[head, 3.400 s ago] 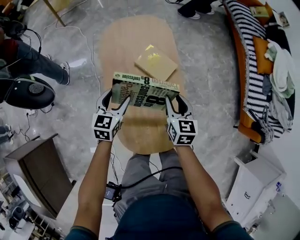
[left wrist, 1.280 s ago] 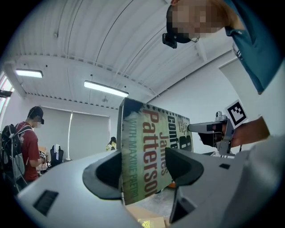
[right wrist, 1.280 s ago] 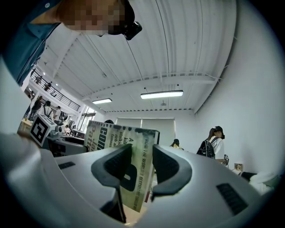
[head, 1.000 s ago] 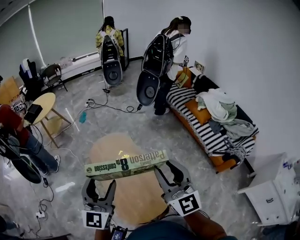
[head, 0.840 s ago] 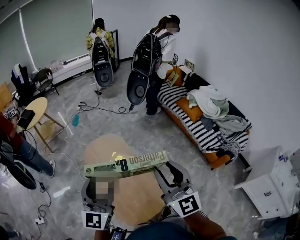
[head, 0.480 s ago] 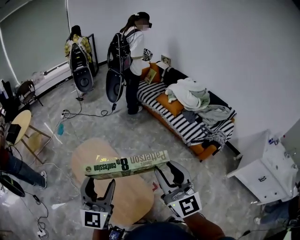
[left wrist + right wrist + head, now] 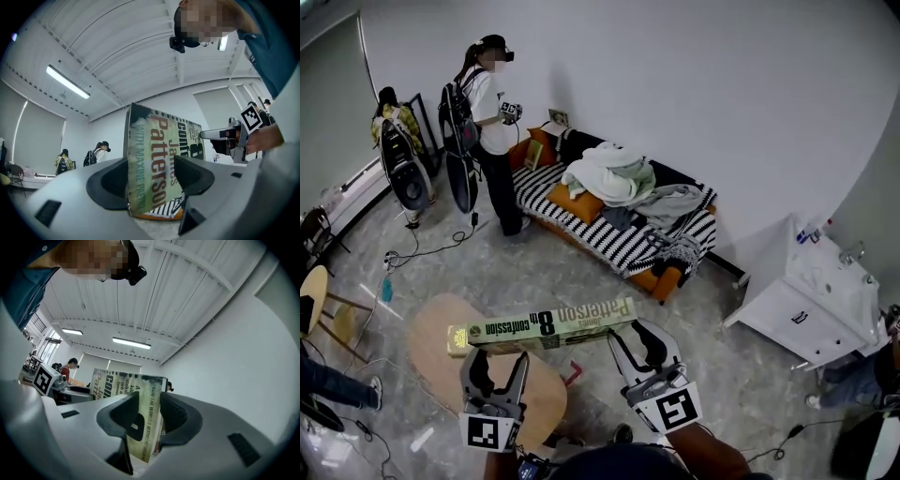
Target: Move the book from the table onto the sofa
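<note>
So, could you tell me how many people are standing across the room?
2: one person beside the left end of the sofa, a second person farther left by the wall. Others may be cut off at the edges.

The book point(image 7: 548, 323) showed pale, mottled green, with lettering in rust-brown and black. Dark grey fingers point(image 7: 623, 354), and black-and-white square markers on the left gripper point(image 7: 497, 357) and right gripper point(image 7: 637, 334). The counter point(image 7: 431, 352) was light tan wood, the floor point(image 7: 581, 281) grey and marbled. And the sofa point(image 7: 614, 242): black-and-white stripes over an orange base, an orange cushion point(image 7: 581, 203), white and grey-green cloths point(image 7: 607, 171) heaped on top.
</note>
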The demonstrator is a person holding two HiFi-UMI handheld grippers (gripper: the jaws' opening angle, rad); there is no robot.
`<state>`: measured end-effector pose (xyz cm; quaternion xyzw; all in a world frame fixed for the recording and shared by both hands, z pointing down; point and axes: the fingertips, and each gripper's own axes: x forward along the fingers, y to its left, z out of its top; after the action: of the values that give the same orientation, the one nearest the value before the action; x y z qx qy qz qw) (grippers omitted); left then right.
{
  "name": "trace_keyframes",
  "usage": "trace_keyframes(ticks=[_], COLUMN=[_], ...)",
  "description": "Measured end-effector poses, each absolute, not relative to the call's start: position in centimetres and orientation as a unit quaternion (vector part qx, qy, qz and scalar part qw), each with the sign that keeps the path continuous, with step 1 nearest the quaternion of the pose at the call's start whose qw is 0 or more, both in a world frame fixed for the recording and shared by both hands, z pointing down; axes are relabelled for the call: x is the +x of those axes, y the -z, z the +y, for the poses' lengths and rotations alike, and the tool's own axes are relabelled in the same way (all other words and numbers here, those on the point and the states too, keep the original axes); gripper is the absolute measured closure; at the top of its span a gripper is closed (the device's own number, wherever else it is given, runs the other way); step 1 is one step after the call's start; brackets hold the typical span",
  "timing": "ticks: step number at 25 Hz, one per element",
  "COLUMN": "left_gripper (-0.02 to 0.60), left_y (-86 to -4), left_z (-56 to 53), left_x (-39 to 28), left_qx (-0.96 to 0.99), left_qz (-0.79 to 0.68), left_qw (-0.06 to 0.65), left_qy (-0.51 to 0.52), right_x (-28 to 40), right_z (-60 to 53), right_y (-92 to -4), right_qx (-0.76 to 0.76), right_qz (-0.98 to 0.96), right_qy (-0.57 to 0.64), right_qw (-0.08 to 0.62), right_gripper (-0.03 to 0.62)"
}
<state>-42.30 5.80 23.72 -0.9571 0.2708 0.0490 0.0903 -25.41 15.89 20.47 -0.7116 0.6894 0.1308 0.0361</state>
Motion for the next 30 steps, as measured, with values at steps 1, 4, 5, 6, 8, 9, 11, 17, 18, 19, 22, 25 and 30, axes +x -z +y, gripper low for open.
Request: trace_keyframes(ticks=[1,4,5,6,8,9,11,17,18,19,22,25,30], left_gripper=[0.291,0.291,0.291,0.291,0.291,0.291,0.291,0.291,0.291,0.291,0.291,0.291,0.291], left_y=[-24.0,-24.2,-24.1,-24.2,-24.4,-24.5,-24.3,-23.6,-24.0,-24.6,-25.4,-25.7,-25.1], left_z=[6.8,9.5,10.4,11.3,13.4,14.4,15.7,16.6,16.6,16.5,16.0,15.6,13.1], left_x=[-41.0,-37.7,-36.6,-35.2,-31.6,-29.8,-27.9,-26.6,-26.2,-26.0,-25.6,-24.9,-24.2], left_qx=[-0.959,-0.964,-0.965,-0.966,-0.967,-0.968,-0.971,-0.983,-0.985,-0.987,-0.991,-0.994,-0.996], left_qz=[0.265,0.246,0.241,0.237,0.230,0.225,0.212,0.152,0.141,0.129,0.104,0.080,0.057], left_qw=[0.090,0.090,0.092,0.095,0.099,0.100,0.100,0.097,0.095,0.091,0.080,0.071,0.060], left_qy=[-0.047,-0.046,-0.047,-0.047,-0.046,-0.045,-0.043,-0.044,-0.034,-0.022,-0.022,-0.035,-0.045], right_x=[-24.2,-21.2,-20.2,-18.9,-15.5,-13.8,-12.2,-12.1,-11.9,-11.9,-12.4,-12.4,-12.5], right_z=[17.1,20.4,21.5,22.6,25.1,26.2,27.9,30.4,30.6,30.7,30.9,31.0,29.2], right_y=[-20.6,-20.7,-20.7,-20.9,-21.5,-21.7,-21.4,-19.6,-19.7,-19.8,-20.5,-21.1,-20.8], right_qx=[-0.716,-0.730,-0.734,-0.738,-0.744,-0.748,-0.757,-0.789,-0.795,-0.800,-0.813,-0.826,-0.840], right_qz=[0.684,0.668,0.664,0.660,0.652,0.648,0.638,0.596,0.589,0.582,0.565,0.547,0.528], right_qy=[-0.135,-0.139,-0.139,-0.139,-0.139,-0.138,-0.136,-0.143,-0.143,-0.142,-0.138,-0.133,-0.129], right_qw=[0.032,0.029,0.030,0.032,0.037,0.039,0.040,0.035,0.034,0.032,0.024,0.020,0.011], right_gripper=[0.444,0.444,0.444,0.444,0.444,0.444,0.444,0.444,0.444,0.444,0.444,0.444,0.444])
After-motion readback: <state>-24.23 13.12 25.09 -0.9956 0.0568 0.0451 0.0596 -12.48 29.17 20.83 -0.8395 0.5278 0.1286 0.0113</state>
